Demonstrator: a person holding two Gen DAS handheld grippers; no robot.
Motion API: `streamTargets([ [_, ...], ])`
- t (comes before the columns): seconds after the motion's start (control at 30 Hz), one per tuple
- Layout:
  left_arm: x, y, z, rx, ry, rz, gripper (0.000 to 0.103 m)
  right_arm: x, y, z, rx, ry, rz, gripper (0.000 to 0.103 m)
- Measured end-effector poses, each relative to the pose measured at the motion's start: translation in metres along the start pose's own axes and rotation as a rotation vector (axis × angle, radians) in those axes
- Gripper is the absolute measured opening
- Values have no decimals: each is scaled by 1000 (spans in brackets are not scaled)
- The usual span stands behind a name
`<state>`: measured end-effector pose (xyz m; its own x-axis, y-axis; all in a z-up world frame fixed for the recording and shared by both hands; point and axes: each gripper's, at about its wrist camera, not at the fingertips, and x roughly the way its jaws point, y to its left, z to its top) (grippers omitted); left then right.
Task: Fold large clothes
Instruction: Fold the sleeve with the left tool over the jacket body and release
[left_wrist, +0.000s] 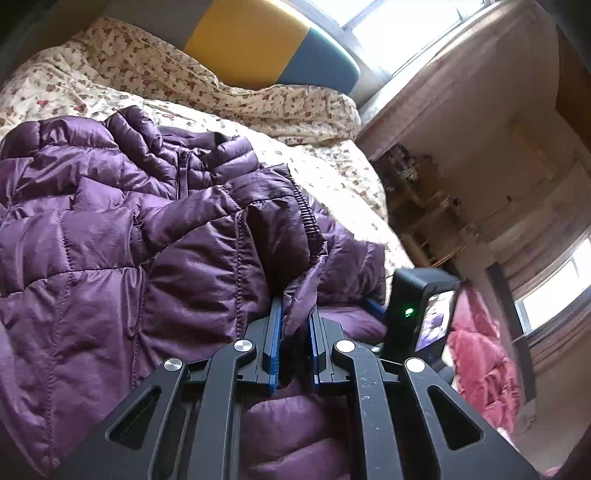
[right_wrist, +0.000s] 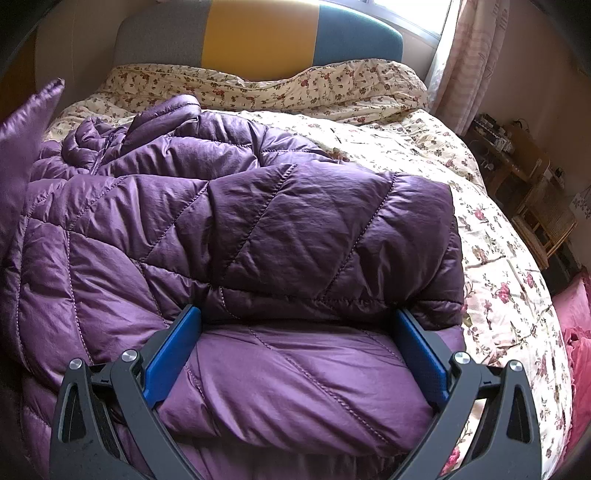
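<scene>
Bed with floral duvet (right_wrist: 424, 147), grey, yellow and blue headboard (right_wrist: 258, 33), bright window (right_wrist: 410, 14) behind, pink curtain (right_wrist: 469, 62), wooden shelves (right_wrist: 524, 173) beside, daylight

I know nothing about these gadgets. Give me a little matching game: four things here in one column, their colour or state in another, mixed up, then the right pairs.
1. left hand-held gripper
2. right hand-held gripper
3. puffer jacket
4. floral quilt

a. cream with red flowers
b. purple, quilted
c. jaws wide open
d. clamped on a fabric fold

Pairs: 1-d, 2-c, 3-b, 4-a
</scene>
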<state>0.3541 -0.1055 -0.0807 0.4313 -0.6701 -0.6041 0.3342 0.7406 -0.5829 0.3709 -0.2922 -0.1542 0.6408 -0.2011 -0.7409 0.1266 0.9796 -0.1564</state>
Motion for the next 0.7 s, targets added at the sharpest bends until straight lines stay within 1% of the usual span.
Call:
streamTargets([
  [0.03,2,1,-1,3,10,5,18,0,0,0,0,0,0,101],
  [0.07,3,3,-2,2,14,19,21,0,0,0,-3,-1,-3,101],
  [0.13,2,4,-2,1,8,35,43,-2,1,0,-9,0,-11,100],
  [0.17,-2,5,-4,1,-6,50,47,-2,2,0,-11,1,-14,100],
  [0.3,-25,8,-8,1,-43,79,48,-4,9,4,-28,7,-32,100],
  [0.37,-42,11,-10,10,-73,99,48,-8,10,6,-30,13,-26,97],
  [0.43,-57,12,-13,15,-108,135,48,-14,10,8,-22,21,-12,89],
  [0.47,-65,15,-15,13,-122,148,48,-20,10,10,-18,15,-4,87],
  [0.5,-72,19,-17,10,-131,169,48,-25,10,12,-10,9,6,82],
  [0.53,-77,21,-19,9,-138,182,48,-31,9,14,6,-1,24,79],
  [0.6,-87,27,-25,1,-149,203,48,-46,9,18,37,-31,68,77],
  [0.67,-95,35,-30,-18,-162,224,48,-60,12,24,65,-52,136,77],
  [0.7,-98,38,-31,-25,-165,229,48,-66,16,27,79,-54,193,77],
])
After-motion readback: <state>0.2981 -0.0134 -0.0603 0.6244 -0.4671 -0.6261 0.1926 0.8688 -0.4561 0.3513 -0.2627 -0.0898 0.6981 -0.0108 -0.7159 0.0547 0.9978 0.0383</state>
